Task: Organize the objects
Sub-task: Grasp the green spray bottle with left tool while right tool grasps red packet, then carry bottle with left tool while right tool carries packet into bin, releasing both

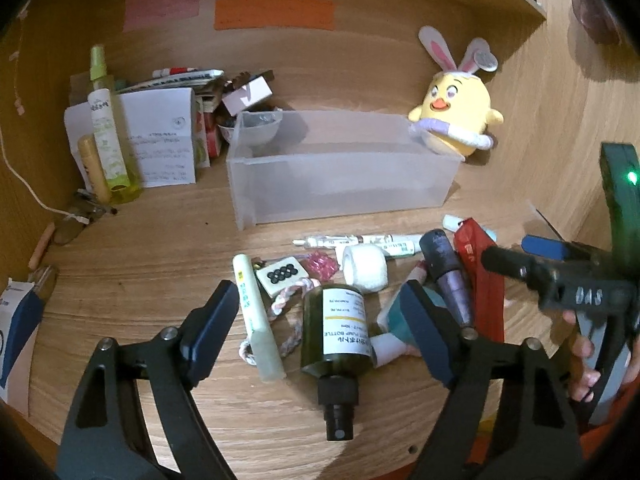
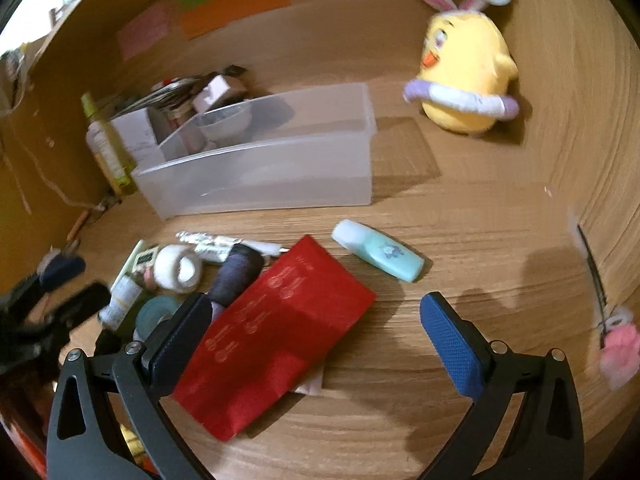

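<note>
Both wrist views close, angled down; share clear bin (image 1: pixel 340 184).

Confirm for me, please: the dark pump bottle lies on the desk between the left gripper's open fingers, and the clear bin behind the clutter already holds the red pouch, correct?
Not quite. The pump bottle does lie between the open left gripper, but the red pouch is not in the bin. The right wrist view shows it on the desk in front of the bin, by the right gripper.
</note>
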`<state>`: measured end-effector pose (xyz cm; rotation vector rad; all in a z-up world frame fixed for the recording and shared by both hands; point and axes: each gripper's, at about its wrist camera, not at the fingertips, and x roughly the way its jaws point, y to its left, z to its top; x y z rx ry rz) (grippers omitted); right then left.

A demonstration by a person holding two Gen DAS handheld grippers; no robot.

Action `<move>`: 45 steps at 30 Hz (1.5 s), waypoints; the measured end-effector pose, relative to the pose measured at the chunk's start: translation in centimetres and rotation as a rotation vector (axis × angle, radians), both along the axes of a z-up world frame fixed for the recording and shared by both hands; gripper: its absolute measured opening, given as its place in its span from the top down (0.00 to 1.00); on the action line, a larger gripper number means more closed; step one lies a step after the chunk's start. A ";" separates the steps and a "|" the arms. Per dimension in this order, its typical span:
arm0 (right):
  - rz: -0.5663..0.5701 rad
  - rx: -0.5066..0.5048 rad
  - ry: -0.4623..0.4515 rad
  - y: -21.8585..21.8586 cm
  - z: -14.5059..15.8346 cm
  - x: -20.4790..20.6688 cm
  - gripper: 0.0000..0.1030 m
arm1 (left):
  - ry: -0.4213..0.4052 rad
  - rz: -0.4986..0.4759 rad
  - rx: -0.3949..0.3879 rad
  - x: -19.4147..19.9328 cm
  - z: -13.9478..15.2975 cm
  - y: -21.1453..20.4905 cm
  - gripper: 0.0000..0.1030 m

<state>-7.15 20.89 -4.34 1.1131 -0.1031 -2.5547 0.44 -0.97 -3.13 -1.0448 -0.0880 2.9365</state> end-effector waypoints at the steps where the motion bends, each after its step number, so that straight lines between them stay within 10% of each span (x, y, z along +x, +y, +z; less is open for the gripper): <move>1: -0.008 -0.011 -0.012 0.1 -0.1 -0.3 0.00 | -0.004 -0.005 -0.001 -0.1 -0.2 0.1 0.26; 11: -0.026 -0.048 -0.064 -0.6 -1.1 -2.2 0.16 | -0.096 -0.041 0.038 -1.9 -2.6 0.0 0.58; 21: -0.022 -0.017 -0.048 -0.6 -1.4 -3.0 0.47 | -0.057 -0.041 0.032 -1.8 -2.1 0.1 0.59; 45: -0.004 -0.033 0.234 1.2 6.1 -2.2 0.49 | 0.109 0.035 0.116 -3.6 5.8 -2.8 0.60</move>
